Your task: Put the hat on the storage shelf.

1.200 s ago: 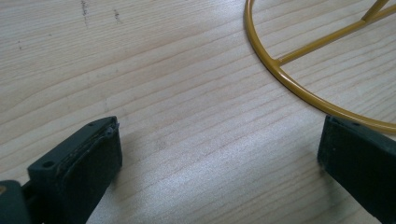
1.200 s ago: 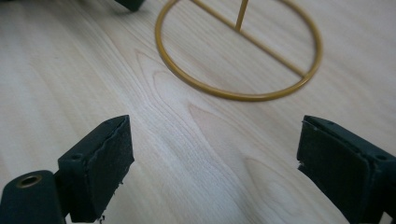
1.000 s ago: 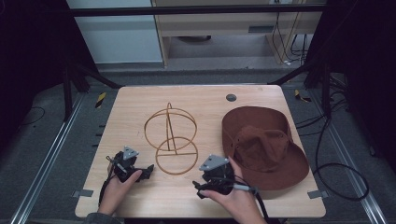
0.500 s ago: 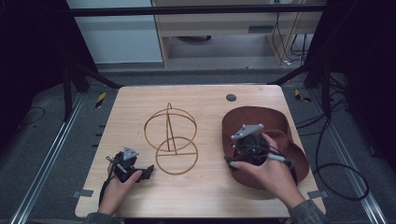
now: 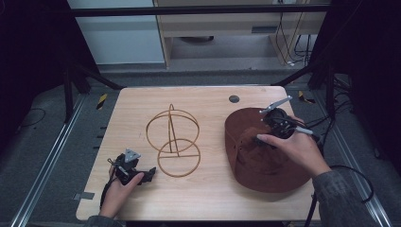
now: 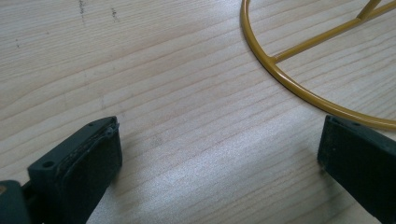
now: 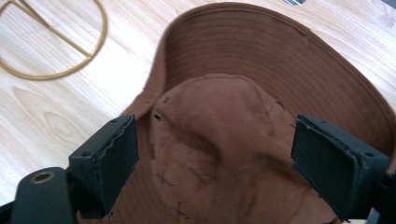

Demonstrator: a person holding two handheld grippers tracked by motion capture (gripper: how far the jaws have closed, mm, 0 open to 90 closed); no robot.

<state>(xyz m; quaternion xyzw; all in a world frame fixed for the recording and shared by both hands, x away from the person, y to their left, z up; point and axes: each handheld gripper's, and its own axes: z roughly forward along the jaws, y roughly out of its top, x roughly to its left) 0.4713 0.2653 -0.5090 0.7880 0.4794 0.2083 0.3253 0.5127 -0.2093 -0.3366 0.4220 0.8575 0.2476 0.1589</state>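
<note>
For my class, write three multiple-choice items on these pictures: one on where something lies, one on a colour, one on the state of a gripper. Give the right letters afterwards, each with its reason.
1. Where does the floppy brown fabric hat lie on the light wooden table?
A. on its right side
B. on its left side
C. hung on the stand

2. What colour is the wire hat stand of rings and a flat round base?
A. blue
B. golden yellow
C. white

3. How do the right gripper's jaws stand?
A. shut on the hat
B. shut on the stand
C. open over the hat's crown

Answers:
1 A, since the high view shows the hat at the table's right, apart from the stand.
2 B, since the left gripper view shows the base ring as golden yellow.
3 C, since the right gripper view shows both jaws wide apart with the crown between them.
</note>
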